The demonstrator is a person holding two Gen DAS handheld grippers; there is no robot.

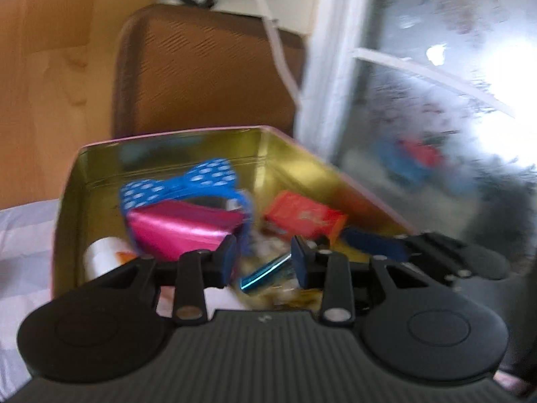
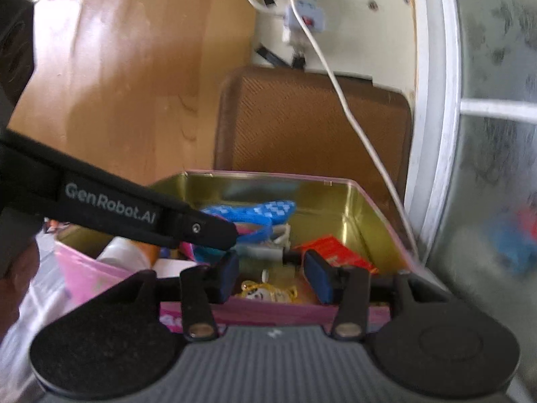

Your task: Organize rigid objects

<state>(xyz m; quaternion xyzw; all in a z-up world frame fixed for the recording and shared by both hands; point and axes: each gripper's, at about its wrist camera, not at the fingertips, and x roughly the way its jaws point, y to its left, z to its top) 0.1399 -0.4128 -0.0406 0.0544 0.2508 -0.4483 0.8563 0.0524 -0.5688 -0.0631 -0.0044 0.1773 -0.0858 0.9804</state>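
**Open tin, both tools empty**

The tin (image 1: 161,154) sits on a bed, before a brown case (image 1: 201,67). Stiff, thin, slick walls: grip the rim. Left tool (image 1: 263,262) and right tool (image 2: 273,277) hover half-open over the tin, holding nothing.

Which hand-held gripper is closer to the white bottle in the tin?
Left. The left hand-held gripper sits beside the white bottle; the right hand-held gripper is farther toward the orange packet.

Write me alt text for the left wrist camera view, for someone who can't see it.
An open tin box with a gold interior holds a blue polka-dot bow, a pink box, an orange-red packet and a white bottle. The left gripper is over its near edge, fingers apart and empty, before a brown case.
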